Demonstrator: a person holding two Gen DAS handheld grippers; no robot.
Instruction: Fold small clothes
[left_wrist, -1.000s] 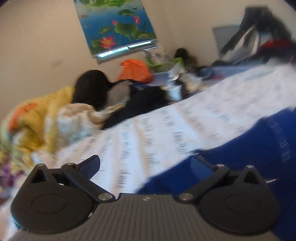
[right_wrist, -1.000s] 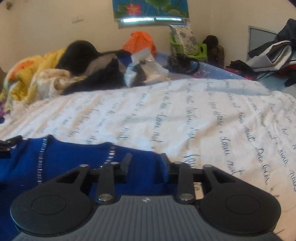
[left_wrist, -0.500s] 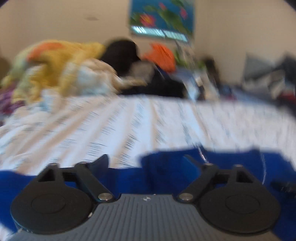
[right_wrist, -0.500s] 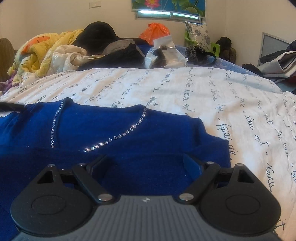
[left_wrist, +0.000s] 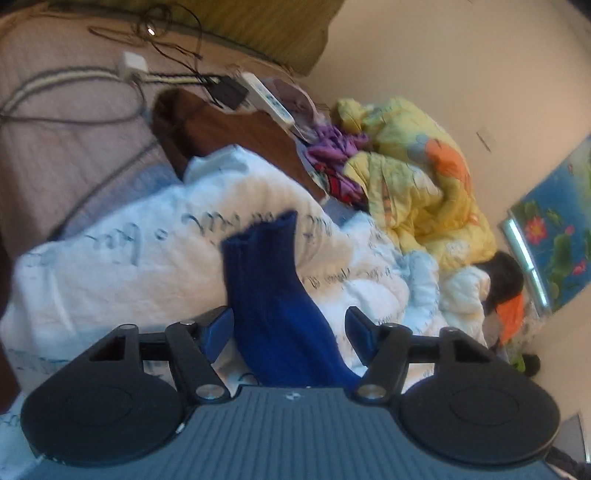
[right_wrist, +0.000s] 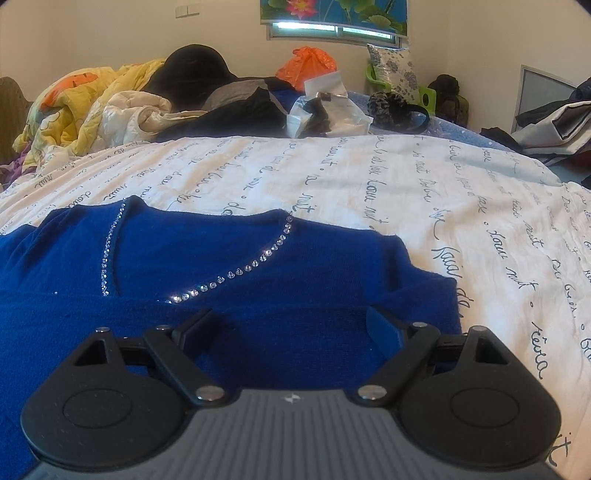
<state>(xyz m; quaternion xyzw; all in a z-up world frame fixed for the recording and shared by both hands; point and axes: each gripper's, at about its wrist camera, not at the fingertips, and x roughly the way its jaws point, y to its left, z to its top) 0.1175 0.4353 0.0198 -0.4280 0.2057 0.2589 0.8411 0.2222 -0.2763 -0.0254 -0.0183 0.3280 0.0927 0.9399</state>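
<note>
Left claw (left_wrist: 290, 326) closing around a blue sweater (right_wrist: 229, 266) sleeve, not yet gripping; right claw (right_wrist: 290, 325) wide, empty above it; yellow quilt (left_wrist: 413, 177) heaped upper right on the bed (right_wrist: 369, 192).

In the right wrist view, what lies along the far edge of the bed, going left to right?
Yellow quilt → black rounded bundle → orange plastic bag → floral cushion on a green chair → pile of dark and white clothes.
</note>
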